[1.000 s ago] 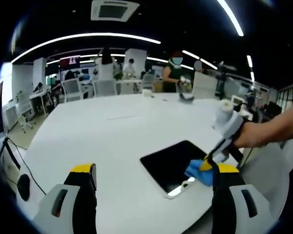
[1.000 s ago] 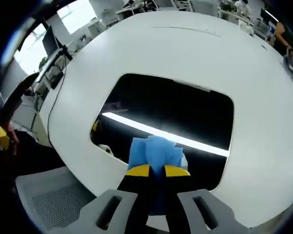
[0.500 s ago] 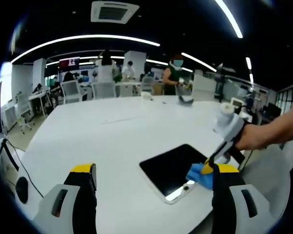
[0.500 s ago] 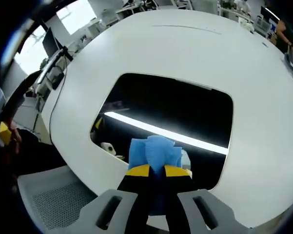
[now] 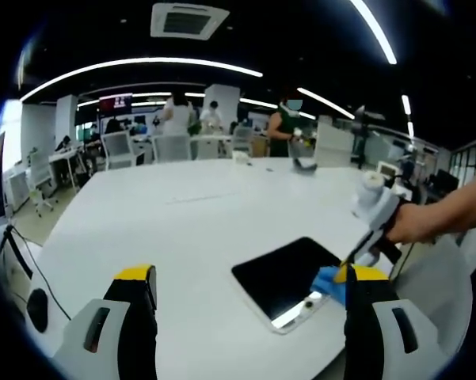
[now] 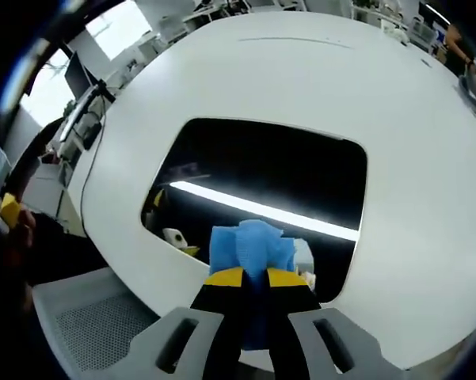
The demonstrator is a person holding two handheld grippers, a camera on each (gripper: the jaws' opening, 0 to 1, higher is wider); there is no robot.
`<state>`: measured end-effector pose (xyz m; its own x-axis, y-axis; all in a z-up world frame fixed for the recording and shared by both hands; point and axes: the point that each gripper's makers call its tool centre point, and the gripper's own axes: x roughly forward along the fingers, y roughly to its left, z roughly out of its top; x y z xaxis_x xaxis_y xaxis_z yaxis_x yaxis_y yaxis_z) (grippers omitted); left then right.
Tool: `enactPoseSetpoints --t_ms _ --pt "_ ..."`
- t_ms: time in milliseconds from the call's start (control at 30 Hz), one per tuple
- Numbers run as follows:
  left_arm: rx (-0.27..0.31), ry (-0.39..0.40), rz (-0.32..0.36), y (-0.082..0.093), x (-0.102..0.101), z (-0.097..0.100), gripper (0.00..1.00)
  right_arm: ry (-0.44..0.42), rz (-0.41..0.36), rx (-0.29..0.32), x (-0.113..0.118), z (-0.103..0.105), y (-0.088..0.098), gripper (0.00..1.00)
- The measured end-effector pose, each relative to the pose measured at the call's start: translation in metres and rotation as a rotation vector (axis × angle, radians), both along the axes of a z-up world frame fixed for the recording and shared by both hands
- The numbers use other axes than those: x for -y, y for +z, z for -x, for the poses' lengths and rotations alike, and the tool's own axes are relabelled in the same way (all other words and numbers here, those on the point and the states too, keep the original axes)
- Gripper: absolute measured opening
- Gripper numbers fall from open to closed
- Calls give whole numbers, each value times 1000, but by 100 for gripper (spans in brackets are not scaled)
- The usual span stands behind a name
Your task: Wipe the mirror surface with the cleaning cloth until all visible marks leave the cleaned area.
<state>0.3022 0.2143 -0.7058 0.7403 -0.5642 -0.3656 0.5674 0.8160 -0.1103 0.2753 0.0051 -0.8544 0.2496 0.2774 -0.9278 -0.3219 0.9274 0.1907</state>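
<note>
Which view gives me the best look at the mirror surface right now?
The right gripper view: the mirror faces the camera, with the cloth at its near edge. The left gripper view shows it small and slanted, partly behind that gripper's jaw.

A large white table (image 5: pixel 182 214) with a rounded edge carries the things. A dark rectangular mirror (image 6: pixel 261 170) with rounded corners lies flat on it, close to the near edge, reflecting 1 bright ceiling light strip. A blue cloth (image 6: pixel 249 247) is pressed on the mirror's near corner. At the far side of the table sit 2 small objects (image 5: pixel 305 162), too distant to identify.
</note>
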Motion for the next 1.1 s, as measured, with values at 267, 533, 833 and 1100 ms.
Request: enactPoseSetpoints --t_ms 267,533,833,1100 --pt "-12 2 2 -6 1 3 100 -34 -11 -17 12 -1 0 3" --pt "-14 14 6 -6 -3 1 100 -40 -7 -31 23 -1 -1 3" --pt "-18 29 6 -9 -6 2 100 -50 -10 -41 26 -3 -2 3" --pt "-15 26 6 -7 -7 1 100 -46 7 -45 36 -4 -3 3"
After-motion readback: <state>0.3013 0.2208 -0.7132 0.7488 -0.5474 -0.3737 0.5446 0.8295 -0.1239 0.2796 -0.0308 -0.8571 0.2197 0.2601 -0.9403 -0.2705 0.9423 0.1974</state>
